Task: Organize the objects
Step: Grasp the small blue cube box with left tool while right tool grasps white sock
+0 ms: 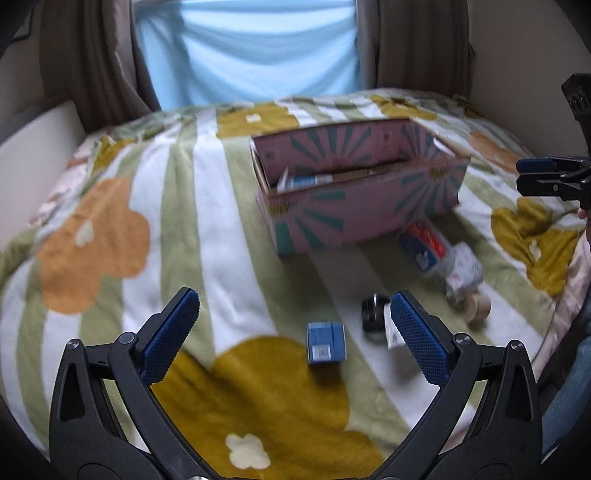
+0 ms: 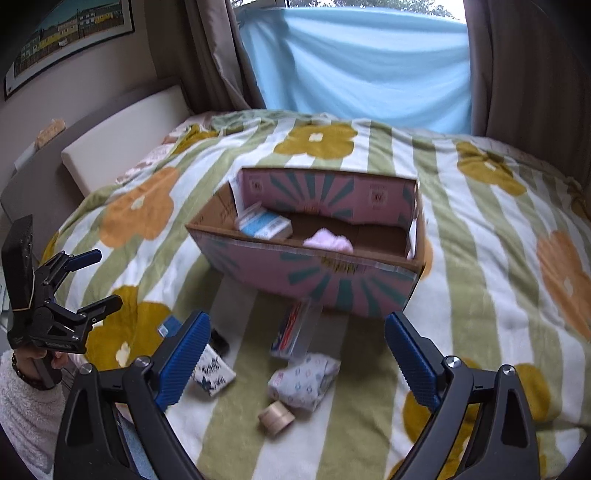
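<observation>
An open pink cardboard box (image 1: 354, 206) with teal rays stands on the bed (image 2: 310, 266). Inside it lie a blue-and-white carton (image 2: 264, 223) and a pink cloth (image 2: 328, 240). In front of the box lie a clear packet with red and blue print (image 2: 295, 328), a white patterned bundle (image 2: 304, 380), a tape roll (image 2: 276, 415), a patterned packet (image 2: 212, 373), a small blue box (image 1: 325, 343) and a black round object (image 1: 373, 314). My left gripper (image 1: 293, 328) is open and empty above the blue box. My right gripper (image 2: 297, 354) is open and empty over the loose items.
A flowered, green-striped blanket (image 1: 207, 236) covers the bed. A white cushion (image 2: 122, 133) lies at its left edge. Brown curtains (image 2: 214, 51) and a light blue sheet (image 2: 362, 62) hang behind. A framed picture (image 2: 70, 33) is on the wall.
</observation>
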Demonstrator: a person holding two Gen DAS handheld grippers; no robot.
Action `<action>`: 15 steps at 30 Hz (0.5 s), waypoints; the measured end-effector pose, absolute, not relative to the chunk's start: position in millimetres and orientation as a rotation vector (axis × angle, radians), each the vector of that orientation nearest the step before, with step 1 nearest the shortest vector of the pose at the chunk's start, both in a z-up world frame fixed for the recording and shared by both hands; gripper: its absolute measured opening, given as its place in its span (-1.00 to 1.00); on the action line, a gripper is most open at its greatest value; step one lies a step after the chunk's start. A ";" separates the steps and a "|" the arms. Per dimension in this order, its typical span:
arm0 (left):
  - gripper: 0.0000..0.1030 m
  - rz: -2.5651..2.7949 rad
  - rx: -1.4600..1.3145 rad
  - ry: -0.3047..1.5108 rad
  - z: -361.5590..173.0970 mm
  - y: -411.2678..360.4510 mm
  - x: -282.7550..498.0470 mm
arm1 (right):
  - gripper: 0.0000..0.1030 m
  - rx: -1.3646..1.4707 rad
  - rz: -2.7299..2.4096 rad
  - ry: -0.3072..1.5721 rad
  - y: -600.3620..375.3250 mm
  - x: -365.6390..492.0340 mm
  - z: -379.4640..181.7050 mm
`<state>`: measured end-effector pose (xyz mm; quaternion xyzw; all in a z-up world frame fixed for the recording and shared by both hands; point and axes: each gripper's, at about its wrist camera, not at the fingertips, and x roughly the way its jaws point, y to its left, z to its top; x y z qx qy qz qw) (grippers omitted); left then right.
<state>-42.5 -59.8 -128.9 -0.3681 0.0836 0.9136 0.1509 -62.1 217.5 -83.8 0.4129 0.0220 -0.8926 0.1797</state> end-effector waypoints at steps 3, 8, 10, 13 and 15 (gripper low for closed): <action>1.00 2.595 -1.087 0.263 -158.6 -58.5 -39.8 | 0.83 1.233 -2.495 0.067 214.1 -61.5 -111.3; 0.97 2.559 -1.098 0.310 -194.3 -50.7 -39.8 | 0.83 1.319 -2.468 0.041 211.2 -63.2 -149.6; 0.95 2.557 -1.105 0.319 -204.1 -47.9 -43.1 | 0.83 1.343 -2.478 0.047 209.3 -64.3 -162.3; 0.88 2.551 -1.127 0.316 -216.3 -44.4 -47.7 | 0.83 1.381 -2.504 0.046 208.6 -66.1 -177.4; 0.80 2.539 -1.150 0.301 -224.0 -44.4 -51.6 | 0.83 1.393 -2.509 0.026 209.1 -67.3 -183.5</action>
